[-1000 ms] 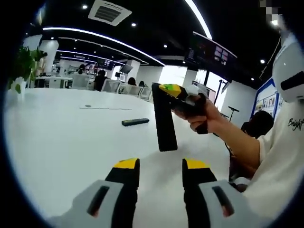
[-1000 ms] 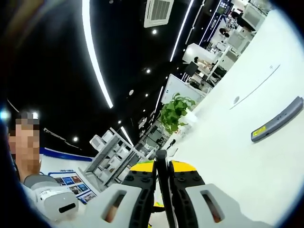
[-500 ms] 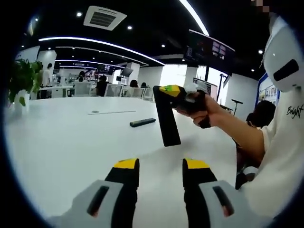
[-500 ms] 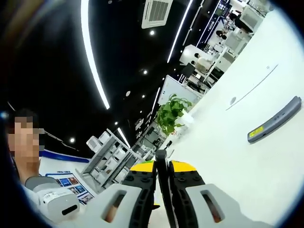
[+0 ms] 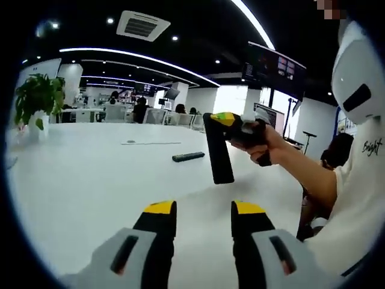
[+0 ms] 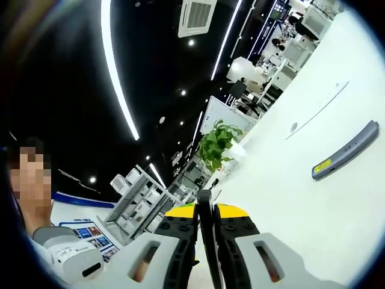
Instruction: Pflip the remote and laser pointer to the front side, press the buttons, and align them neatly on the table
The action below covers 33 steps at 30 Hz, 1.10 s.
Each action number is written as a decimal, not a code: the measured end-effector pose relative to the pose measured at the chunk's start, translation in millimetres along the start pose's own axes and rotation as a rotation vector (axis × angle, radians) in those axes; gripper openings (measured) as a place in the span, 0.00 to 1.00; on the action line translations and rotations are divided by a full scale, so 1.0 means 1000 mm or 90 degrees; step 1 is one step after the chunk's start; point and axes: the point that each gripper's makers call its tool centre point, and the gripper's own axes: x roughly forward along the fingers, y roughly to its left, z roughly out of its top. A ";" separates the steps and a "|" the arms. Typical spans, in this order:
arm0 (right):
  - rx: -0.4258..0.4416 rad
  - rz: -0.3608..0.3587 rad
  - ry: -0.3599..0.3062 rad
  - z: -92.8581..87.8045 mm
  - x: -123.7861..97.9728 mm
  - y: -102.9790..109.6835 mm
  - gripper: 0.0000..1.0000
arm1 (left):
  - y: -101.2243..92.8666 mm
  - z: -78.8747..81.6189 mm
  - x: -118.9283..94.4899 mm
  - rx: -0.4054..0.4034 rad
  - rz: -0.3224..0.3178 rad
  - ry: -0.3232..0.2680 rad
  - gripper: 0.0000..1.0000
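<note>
Looked mid-flip on the remote [image 5: 217, 147]: right tool [image 6: 203, 212] was clamped on its top end, holding it upright in the air above the surface [image 5: 90, 186]. Left tool [image 5: 203, 211] sat apart, nothing in it, remote at its 12 o'clock. Laser pointer [image 5: 188, 156] lay farther off, around 11. Next I'd guess turn it face-up and lay it down

Your left view is swinging left: the plant [image 5: 37, 102] slides further into frame and the pointer [image 5: 188, 156] on the table [image 5: 78, 186] drifts rightward across the picture with it. The remote [image 5: 218, 149] in your right gripper [image 5: 233, 124] now hangs closer to upright than a second ago, less tilted. In your right view the pointer [image 6: 346, 150] edges slightly lower as that camera rolls a touch.
</note>
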 end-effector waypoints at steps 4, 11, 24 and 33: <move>0.005 -0.001 0.007 -0.002 0.002 -0.003 0.14 | 0.002 0.007 -0.001 0.010 0.014 -0.009 0.37; 0.008 -0.001 0.009 0.000 0.001 -0.003 0.14 | 0.002 0.009 -0.010 0.068 0.039 -0.003 0.36; 0.000 -0.018 -0.001 0.010 -0.003 -0.005 0.14 | 0.001 0.008 -0.020 0.072 0.057 -0.019 0.36; -0.005 -0.033 -0.004 0.015 -0.002 -0.004 0.14 | -0.007 0.017 -0.005 0.084 0.012 -0.015 0.36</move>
